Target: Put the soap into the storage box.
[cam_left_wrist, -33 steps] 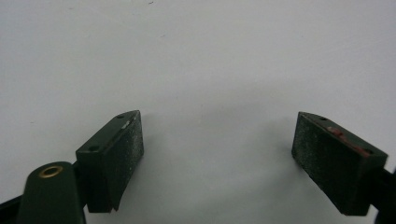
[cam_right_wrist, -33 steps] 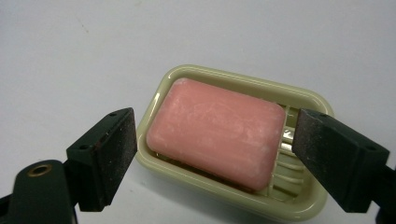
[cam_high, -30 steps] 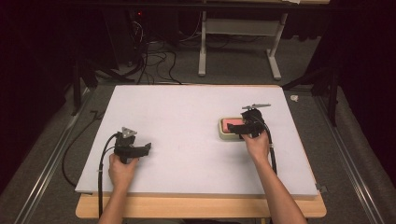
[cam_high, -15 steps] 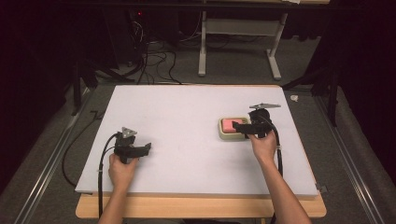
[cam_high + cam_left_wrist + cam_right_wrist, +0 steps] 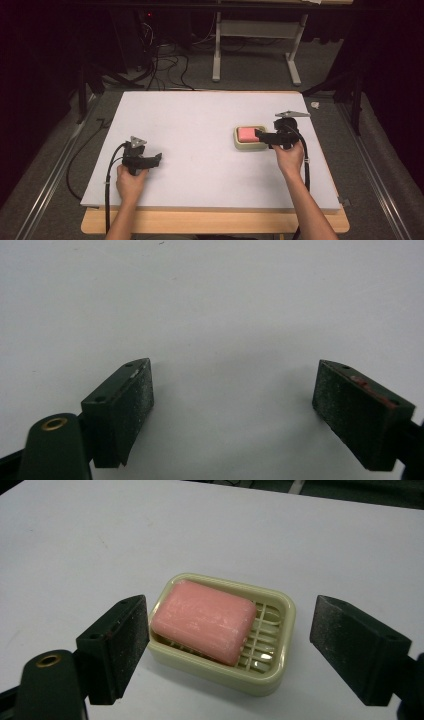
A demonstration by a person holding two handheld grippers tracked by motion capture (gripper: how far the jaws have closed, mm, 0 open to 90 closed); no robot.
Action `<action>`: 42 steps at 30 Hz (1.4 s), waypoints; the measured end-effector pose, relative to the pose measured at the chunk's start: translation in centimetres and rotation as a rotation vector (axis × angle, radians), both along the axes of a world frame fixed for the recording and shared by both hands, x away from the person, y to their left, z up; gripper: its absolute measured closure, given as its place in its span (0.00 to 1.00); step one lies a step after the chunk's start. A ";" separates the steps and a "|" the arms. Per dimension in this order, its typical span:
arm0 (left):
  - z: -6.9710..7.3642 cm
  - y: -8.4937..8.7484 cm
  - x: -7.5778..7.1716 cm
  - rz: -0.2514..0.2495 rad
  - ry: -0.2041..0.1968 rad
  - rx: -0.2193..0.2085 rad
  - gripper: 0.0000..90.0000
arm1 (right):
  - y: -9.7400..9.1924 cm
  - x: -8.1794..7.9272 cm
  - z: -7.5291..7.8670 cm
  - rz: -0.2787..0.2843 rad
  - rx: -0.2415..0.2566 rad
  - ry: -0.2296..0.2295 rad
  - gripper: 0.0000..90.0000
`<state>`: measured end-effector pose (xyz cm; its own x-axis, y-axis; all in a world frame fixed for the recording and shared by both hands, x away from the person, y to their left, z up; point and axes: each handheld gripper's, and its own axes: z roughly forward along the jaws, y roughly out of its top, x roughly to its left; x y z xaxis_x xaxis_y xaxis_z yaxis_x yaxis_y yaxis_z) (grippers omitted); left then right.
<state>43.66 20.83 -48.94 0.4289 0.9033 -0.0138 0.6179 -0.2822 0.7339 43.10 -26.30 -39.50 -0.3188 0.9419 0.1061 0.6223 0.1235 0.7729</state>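
Note:
A pink bar of soap (image 5: 202,620) lies in a cream soap dish (image 5: 280,640) on the white table (image 5: 200,130); the high view shows the soap (image 5: 245,133) in the dish (image 5: 248,145) right of the table's centre. My right gripper (image 5: 230,645) is open, its jaws standing either side of the dish without touching it. In the high view that right gripper (image 5: 261,135) sits at the dish's right side. My left gripper (image 5: 158,158) rests near the front left of the table, open; between its pads (image 5: 127,400) there is only bare table surface.
The white board lies on a wooden table whose edge (image 5: 215,222) shows at the front. Cables (image 5: 165,60) and a metal stand (image 5: 255,45) are on the floor behind the table. Each gripper trails a black cable (image 5: 106,195).
My right gripper has drawn back to the right, uncovering the soap and dish. The left gripper has stayed in place.

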 end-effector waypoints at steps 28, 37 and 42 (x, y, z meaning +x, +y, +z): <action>0.0 0.0 0.0 -0.001 0.000 0.001 0.19 | -3.5 -2.3 -0.4 -0.053 0.029 -0.028 0.20; 0.0 0.0 0.0 -0.001 0.000 0.001 0.19 | -4.5 -3.6 -0.2 -0.059 0.057 -0.045 0.20; 0.0 0.0 0.0 -0.001 0.000 0.001 0.19 | -4.8 -4.1 -0.3 -0.061 0.059 -0.049 0.21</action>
